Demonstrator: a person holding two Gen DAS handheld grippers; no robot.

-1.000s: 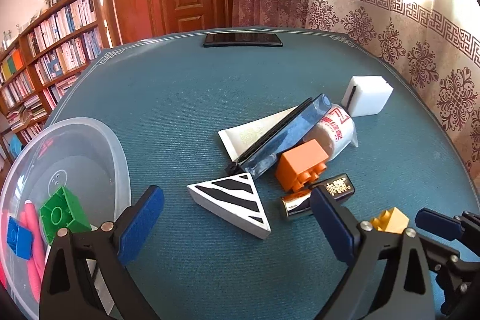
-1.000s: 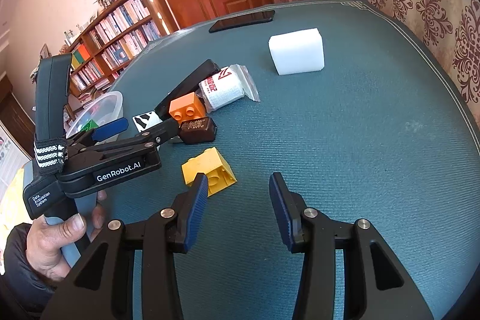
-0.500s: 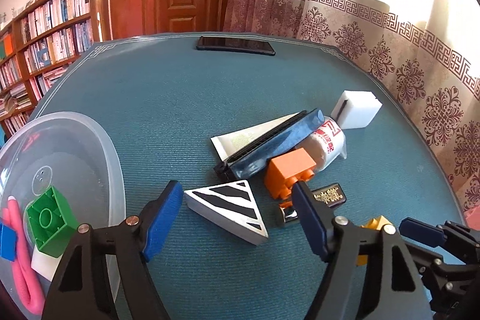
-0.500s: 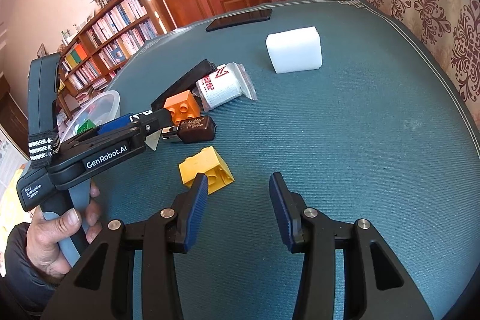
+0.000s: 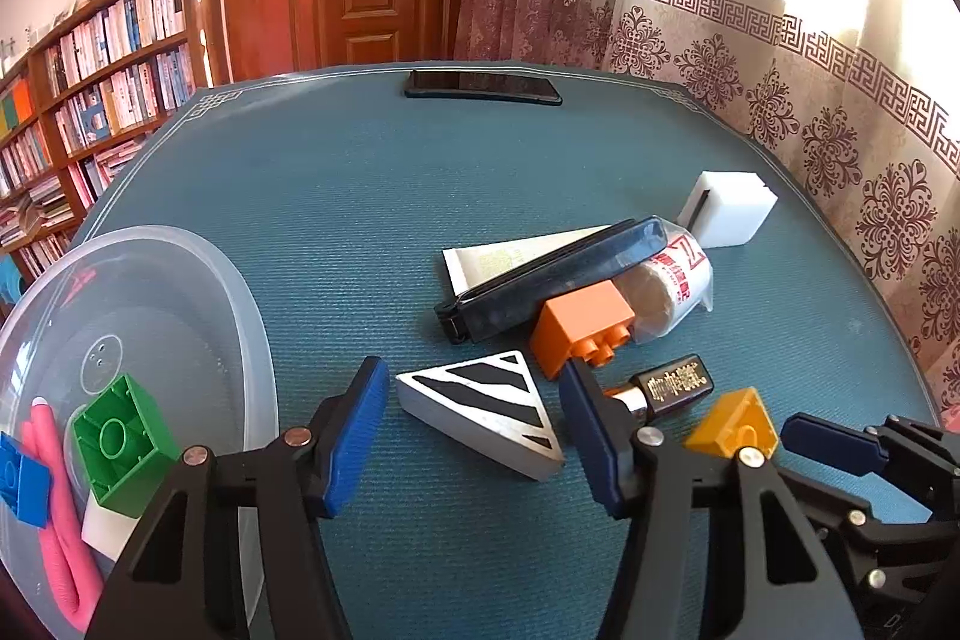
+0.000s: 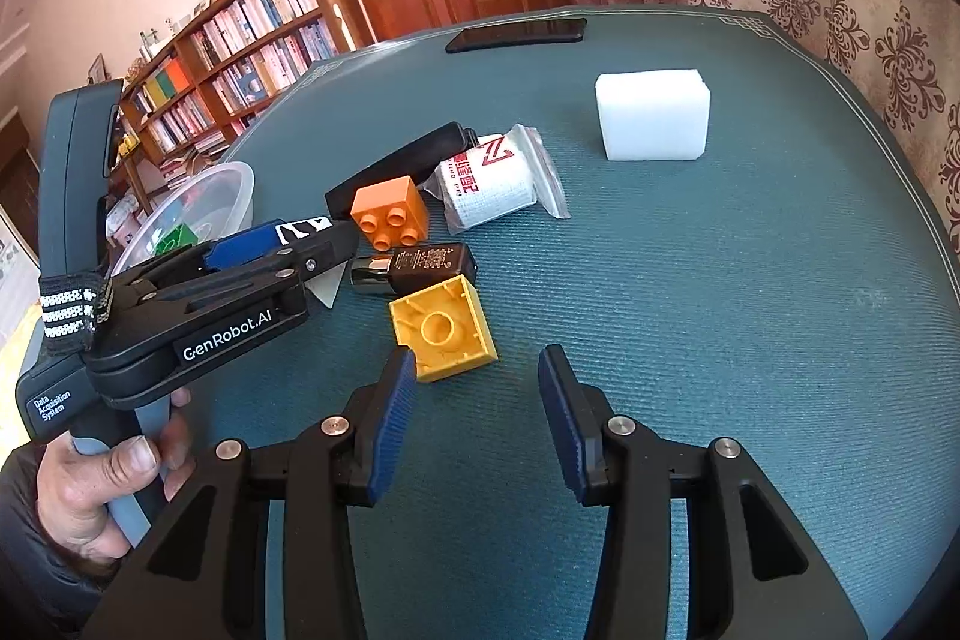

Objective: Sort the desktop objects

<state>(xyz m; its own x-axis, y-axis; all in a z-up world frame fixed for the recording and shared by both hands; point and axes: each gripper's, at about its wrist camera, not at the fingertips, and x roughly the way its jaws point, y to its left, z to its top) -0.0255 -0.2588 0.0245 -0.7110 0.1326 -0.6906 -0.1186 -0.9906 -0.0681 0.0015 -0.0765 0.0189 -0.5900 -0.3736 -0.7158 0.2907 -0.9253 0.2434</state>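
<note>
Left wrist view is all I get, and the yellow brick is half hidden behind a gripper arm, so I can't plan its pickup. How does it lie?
Observer: The yellow brick lies hollow side up, studs down.
Operator: Is the right gripper on it?
Observer: No. The right gripper is open and empty; the brick sits just ahead of its left jaw, not between the jaws.
Operator: Anything crowding it?
Observer: The dark bottle lies along its far edge; I cannot tell if they touch.

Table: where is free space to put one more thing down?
Bare cloth lies between the phone and the dark case, and on the right beyond the white foam block. It is crowded around the orange brick, striped triangle and yellow brick.
</note>
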